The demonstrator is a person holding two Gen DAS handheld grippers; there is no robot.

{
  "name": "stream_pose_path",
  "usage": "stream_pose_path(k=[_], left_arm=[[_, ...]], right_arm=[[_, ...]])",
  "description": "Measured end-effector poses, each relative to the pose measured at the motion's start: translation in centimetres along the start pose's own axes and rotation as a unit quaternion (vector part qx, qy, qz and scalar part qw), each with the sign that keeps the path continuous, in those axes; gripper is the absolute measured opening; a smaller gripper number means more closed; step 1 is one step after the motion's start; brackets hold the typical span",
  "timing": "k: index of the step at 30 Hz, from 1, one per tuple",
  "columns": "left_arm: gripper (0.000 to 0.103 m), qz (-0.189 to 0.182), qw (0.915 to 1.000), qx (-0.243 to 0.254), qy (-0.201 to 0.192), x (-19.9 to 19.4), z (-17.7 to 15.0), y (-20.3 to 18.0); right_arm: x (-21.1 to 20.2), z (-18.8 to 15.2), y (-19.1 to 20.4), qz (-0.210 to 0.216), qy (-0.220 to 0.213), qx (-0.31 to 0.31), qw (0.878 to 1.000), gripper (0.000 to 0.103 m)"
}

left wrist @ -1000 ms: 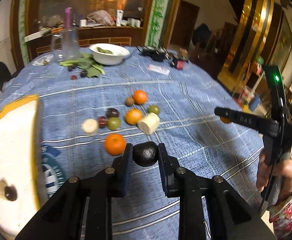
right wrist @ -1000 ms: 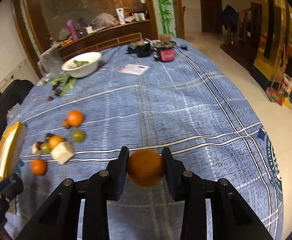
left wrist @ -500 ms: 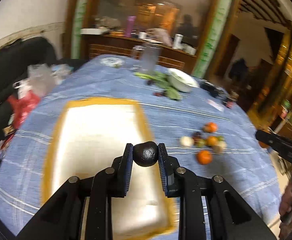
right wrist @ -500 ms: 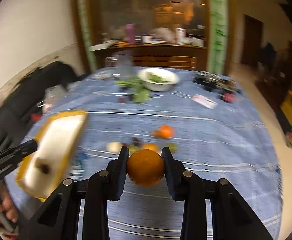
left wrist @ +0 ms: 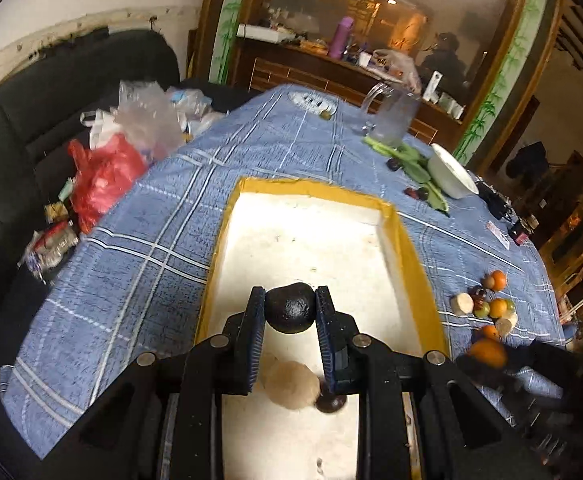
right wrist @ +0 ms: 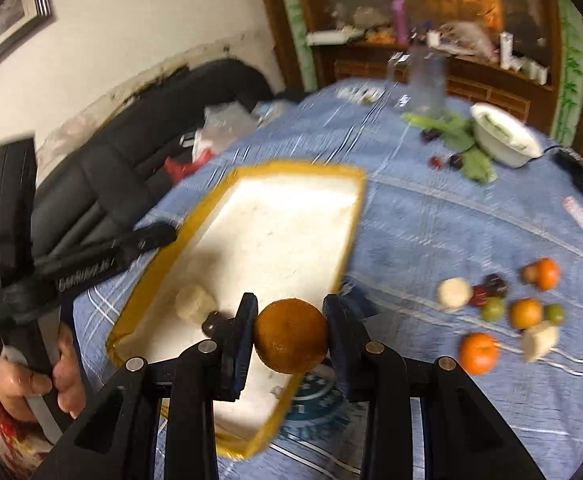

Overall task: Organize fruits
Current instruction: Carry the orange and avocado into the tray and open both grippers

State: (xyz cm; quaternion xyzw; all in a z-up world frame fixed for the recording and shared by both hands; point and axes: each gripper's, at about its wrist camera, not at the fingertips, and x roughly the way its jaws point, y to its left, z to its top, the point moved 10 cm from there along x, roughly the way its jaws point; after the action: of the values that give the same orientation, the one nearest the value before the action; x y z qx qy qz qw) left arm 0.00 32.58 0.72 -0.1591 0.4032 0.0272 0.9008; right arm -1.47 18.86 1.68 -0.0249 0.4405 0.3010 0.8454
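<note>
My left gripper (left wrist: 290,312) is shut on a black avocado (left wrist: 290,309) and holds it above the white foam tray with a yellow rim (left wrist: 311,232). A pale round fruit (left wrist: 291,385) and a small dark fruit (left wrist: 331,403) lie in the tray below it. My right gripper (right wrist: 290,336) is shut on an orange (right wrist: 290,336) over the tray's near right edge (right wrist: 343,252). The left gripper (right wrist: 147,240) shows at the left in the right wrist view. Loose fruits (right wrist: 503,312) lie on the blue cloth to the right of the tray.
A white bowl (right wrist: 505,140), green leaves (right wrist: 455,128) and a clear jug (right wrist: 425,84) stand at the far side of the table. Plastic bags (left wrist: 111,160) lie on a black sofa at the left. Small gadgets (left wrist: 503,208) sit at the far right.
Both grippers have swung left from over the cloth to over the tray, still holding their fruits. The left one has lowered toward the tray.
</note>
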Motion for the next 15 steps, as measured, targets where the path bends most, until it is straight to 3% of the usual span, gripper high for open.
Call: stream_pose_path(k=[2, 12, 14, 15], left_arm=[[0.024, -0.004, 0.9998, -0.008, 0.016, 1.4, 0.1, 0.2], [0.025, 0.002, 0.9980, -0.013, 0.061, 6.1, -0.1, 0.7], [0.032, 0.000, 0.9977, -0.018, 0.065, 6.2, -0.2, 0.8], [0.044, 0.001, 0.9979, -0.021, 0.062, 6.1, -0.2, 0.9]], right_arm=[[2.0, -0.7, 1.1, 0.014, 0.021, -0.005, 1.000, 0.037], [6.7, -2.5, 3.6, -0.003, 0.054, -0.057, 0.997, 0.037], [7.3, -2.7, 3.7, -0.014, 0.053, -0.068, 0.996, 0.038], [7.3, -2.6, 3.9, -0.018, 0.051, -0.073, 0.996, 0.038]])
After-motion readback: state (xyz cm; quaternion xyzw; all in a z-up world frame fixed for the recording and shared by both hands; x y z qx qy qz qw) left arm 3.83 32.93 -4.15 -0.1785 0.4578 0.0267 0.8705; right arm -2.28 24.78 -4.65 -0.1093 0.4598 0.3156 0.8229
